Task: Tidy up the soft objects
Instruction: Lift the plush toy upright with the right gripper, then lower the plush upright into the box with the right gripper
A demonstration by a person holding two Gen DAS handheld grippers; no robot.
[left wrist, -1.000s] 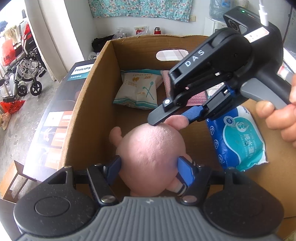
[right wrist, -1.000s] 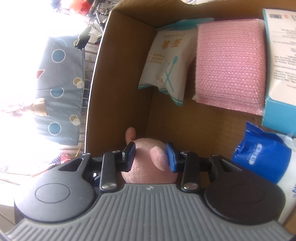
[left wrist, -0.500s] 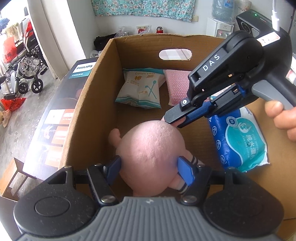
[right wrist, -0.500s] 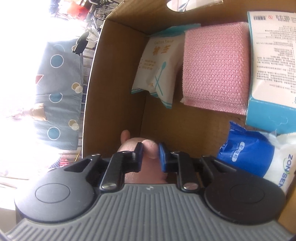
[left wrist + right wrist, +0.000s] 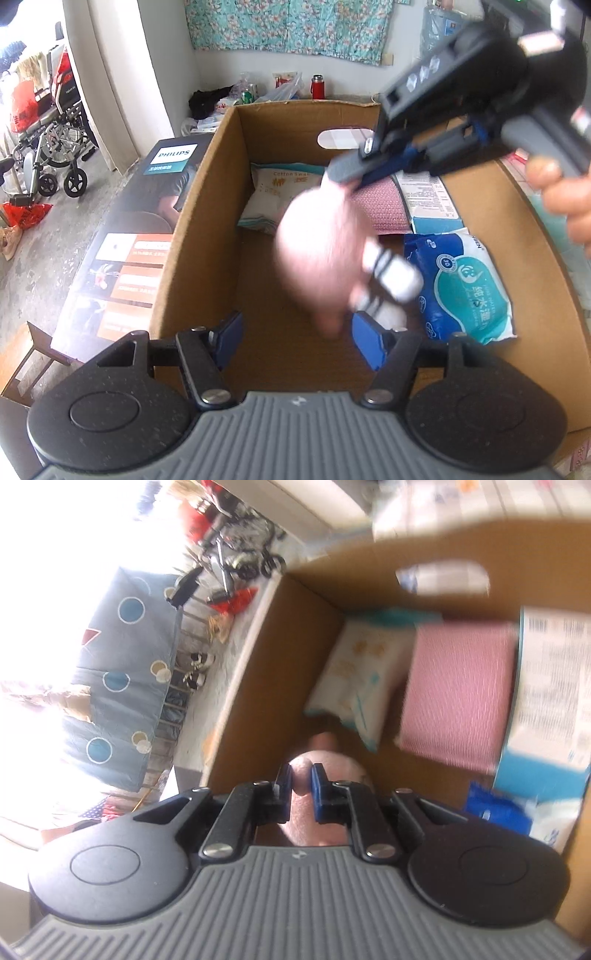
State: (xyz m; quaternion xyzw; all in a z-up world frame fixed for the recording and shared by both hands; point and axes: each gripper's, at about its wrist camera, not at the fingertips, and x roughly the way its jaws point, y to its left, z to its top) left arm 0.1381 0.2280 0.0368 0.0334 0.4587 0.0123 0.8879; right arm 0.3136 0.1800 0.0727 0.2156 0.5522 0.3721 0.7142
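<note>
A pink plush toy (image 5: 317, 251) with striped legs (image 5: 391, 273) hangs blurred inside the cardboard box (image 5: 192, 221). My right gripper (image 5: 340, 177) is shut on the toy's ear and holds it up from above. In the right wrist view the ear sits pinched between the pads of that gripper (image 5: 299, 779), with the toy's head (image 5: 325, 760) just below. My left gripper (image 5: 295, 334) stands open at the box's near edge. The toy's lower end dangles between its fingers without touching them.
On the box floor lie a cotton swab pack (image 5: 277, 192), a pink cloth (image 5: 380, 203), a white and blue carton (image 5: 428, 199) and a wet wipes pack (image 5: 465, 284). A dark Philips box (image 5: 129, 236) stands left of the cardboard box. A person's hand (image 5: 565, 195) holds the right gripper.
The right gripper shut on the toy's ear and rose, pulling the toy up out of the left gripper's jaws. The left gripper stayed in place.
</note>
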